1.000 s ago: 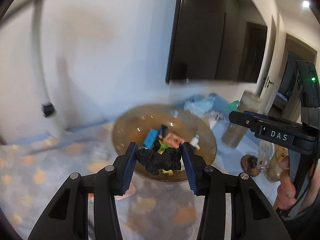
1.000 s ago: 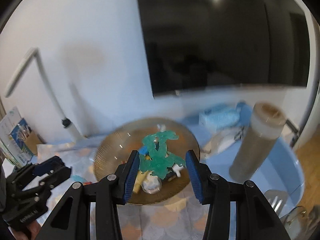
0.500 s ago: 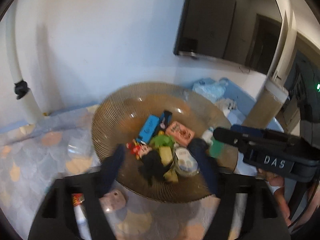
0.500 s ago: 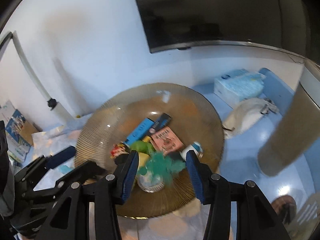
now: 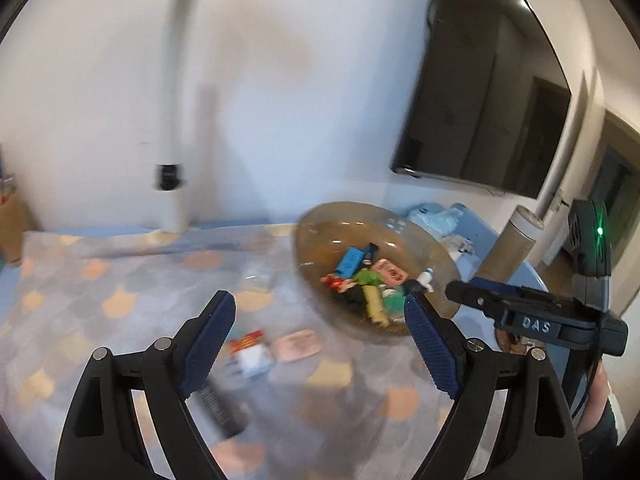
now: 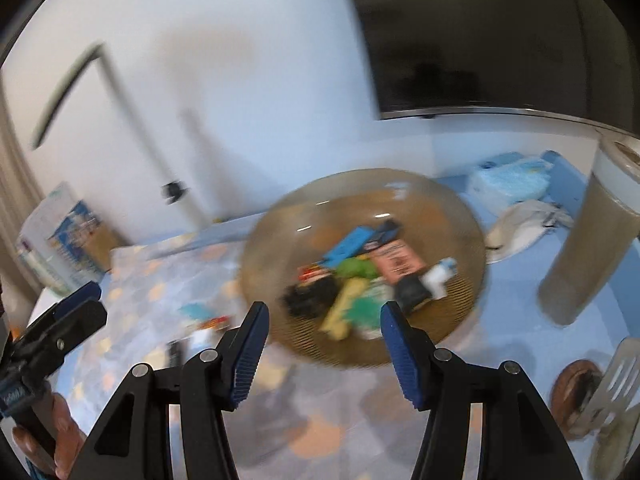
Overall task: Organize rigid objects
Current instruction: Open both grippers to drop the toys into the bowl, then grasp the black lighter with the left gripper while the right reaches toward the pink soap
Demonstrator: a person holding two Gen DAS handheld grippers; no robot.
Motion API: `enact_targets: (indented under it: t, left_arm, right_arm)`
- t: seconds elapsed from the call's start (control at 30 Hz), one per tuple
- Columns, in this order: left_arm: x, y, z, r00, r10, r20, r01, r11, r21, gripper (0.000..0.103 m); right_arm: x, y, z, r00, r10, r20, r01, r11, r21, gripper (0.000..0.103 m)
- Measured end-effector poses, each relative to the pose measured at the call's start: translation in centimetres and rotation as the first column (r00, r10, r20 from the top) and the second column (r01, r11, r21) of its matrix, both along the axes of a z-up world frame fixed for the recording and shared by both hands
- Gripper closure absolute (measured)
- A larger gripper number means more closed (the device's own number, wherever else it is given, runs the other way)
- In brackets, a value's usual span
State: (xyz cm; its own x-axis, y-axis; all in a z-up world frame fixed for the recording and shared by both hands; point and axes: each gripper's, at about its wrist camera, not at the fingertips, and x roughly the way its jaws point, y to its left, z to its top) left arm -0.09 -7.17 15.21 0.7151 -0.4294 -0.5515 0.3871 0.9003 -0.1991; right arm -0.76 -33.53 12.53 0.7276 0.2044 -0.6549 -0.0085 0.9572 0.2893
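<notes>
A brown ribbed glass bowl (image 5: 320,220) (image 6: 280,216) holds a pile of small items: a blue box (image 5: 350,260), a pink card (image 6: 398,260), a black toy (image 6: 312,296) and a teal toy (image 6: 364,308). My left gripper (image 5: 318,298) is open wide and empty over the table, left of the bowl. Beneath it lie a pink piece (image 5: 298,346), a red-and-white item (image 5: 250,350) and a dark flat bar (image 5: 218,400). My right gripper (image 6: 325,307) hovers at the bowl's near rim. Its jaws are opening and the pads touch nothing. The teal toy rests in the bowl just beyond them.
A white lamp post (image 5: 176,120) stands at the back wall, with a dark screen (image 5: 480,100) to its right. Right of the bowl are a blue tissue pack (image 6: 508,180), a white cloth (image 6: 524,224), a tall beige cylinder (image 6: 592,240) and a slotted spatula (image 6: 612,384). Boxes (image 6: 64,240) stand at the far left.
The left gripper dropped the black toy into the bowl, opened wide and swung left. The right gripper let the teal toy fall into the bowl, and its jaws widened.
</notes>
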Motion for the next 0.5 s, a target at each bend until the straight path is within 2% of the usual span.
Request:
enact_targets:
  t: [0.1,0.3,0.4,0.5]
  left_arm:
    - [-2.1,3.4,-1.2,0.997,0.078,-0.009,-0.078,0.997,0.006,0.016]
    - [-3.4,8.2,-8.5,0.965,0.231,-0.127,-0.224,0.972,0.064,0.016]
    - [-3.4,9.2,-11.2,0.949,0.284,-0.136,-0.271,0.957,0.104,0.016]
    - [-3.1,9.3,-12.9,0.942,0.305,-0.139,-0.287,0.948,0.135,0.016]
  right_arm:
    - [-1.3,3.2,-1.0,0.998,0.058,-0.011,-0.058,0.998,-0.009,0.044]
    - [-2.8,8.5,-7.6,0.989,0.129,-0.077,-0.133,0.99,-0.042,0.044]
    - [-3.0,9.8,-10.0,0.986,0.131,-0.1,-0.141,0.985,-0.101,0.044]
    - [-3.0,10.6,-11.1,0.986,0.134,-0.1,-0.149,0.976,-0.157,0.044]
